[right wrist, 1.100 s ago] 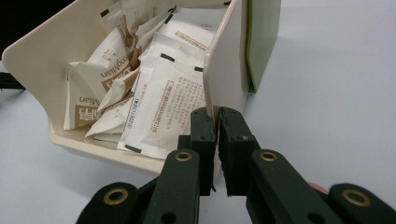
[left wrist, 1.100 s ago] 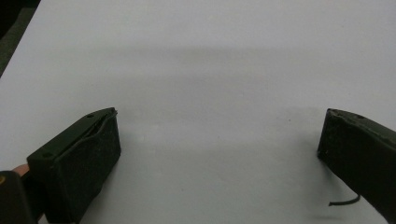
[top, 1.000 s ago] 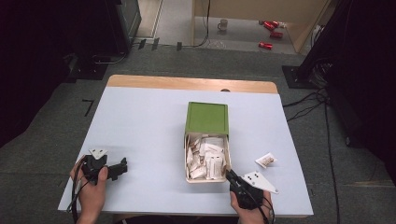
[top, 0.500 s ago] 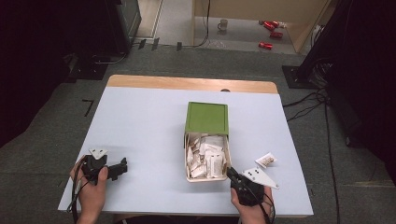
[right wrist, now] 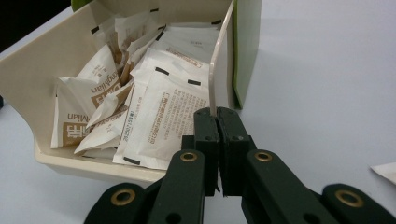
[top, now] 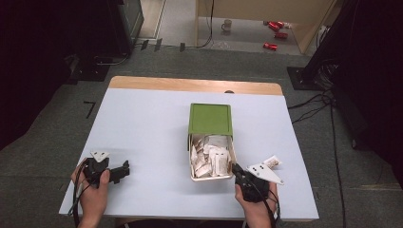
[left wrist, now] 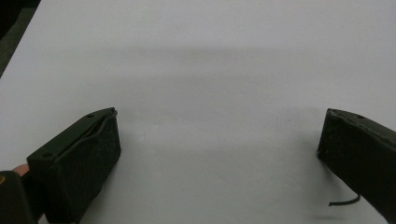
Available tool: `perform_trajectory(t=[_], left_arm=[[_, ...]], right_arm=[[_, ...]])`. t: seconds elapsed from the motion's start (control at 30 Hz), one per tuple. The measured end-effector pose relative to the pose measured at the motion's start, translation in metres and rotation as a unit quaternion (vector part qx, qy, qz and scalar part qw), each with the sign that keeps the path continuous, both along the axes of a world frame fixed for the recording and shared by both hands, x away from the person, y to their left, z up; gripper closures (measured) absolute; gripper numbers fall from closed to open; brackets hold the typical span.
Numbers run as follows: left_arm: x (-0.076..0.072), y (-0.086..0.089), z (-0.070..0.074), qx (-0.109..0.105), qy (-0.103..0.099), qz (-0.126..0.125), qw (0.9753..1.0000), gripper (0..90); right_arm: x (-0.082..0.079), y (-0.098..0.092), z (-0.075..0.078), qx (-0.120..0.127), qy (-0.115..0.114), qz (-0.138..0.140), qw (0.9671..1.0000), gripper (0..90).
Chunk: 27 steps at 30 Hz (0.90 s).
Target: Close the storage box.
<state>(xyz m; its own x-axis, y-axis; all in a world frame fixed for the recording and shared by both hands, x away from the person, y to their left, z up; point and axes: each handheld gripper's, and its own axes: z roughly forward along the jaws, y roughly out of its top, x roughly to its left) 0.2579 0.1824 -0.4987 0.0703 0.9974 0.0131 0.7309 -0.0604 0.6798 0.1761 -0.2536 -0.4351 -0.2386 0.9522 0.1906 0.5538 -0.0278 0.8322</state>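
Right gripper (right wrist: 217, 112): two matt black jaws pressed flat together, clenched on the thin cream side wall of the box (right wrist: 28, 79) at its near corner. Brass-coloured rivets on the linkage arms below; a grey three-cornered plate on top in the high view, where the same gripper (top: 236, 169) sits at the box's near right corner.

Box of stiff card, rectangular, cream inside with slanted walls, standing on the table right of centre (top: 192, 176). Green lid (top: 210, 118), square and flat-topped, covering the far half and leaving the near half open. Inside, a loose heap of sachets (right wrist: 161, 116): flat white paper packets with crimped edges, small black marks at the corners, fine printed text on some, brown lettering on others, lying tilted and overlapping against one another.

One more sachet (top: 272, 162) outside on the table, just beside the right gripper's plate, to the right of the box.

Left gripper (left wrist: 219, 140): released, blunt black jaws wide apart with bare table between them, a short stray thread by one pad. In the high view, held low near the front left corner (top: 126, 169), well apart from the box.

Table (top: 142, 128): smooth, pale blue-grey top, with a wooden strip along the far edge.
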Motion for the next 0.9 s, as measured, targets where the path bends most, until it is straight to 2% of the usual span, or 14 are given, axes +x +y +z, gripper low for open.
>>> perform_trajectory(t=[0.33,0.67,0.9], left_arm=[[0.0,0.0,0.0,0.0,0.0,0.0,1.0,0.0],[0.0,0.0,0.0,0.0,0.0,0.0,1.0,0.0],[0.0,0.0,0.0,0.0,0.0,0.0,1.0,0.0]], right_arm=[[0.018,0.003,0.013,0.012,-0.008,-0.011,0.9998,88.9],[0.032,0.004,0.008,0.007,-0.005,-0.02,0.9998,89.0],[0.043,0.008,-0.003,0.005,0.009,-0.032,0.9994,89.0]])
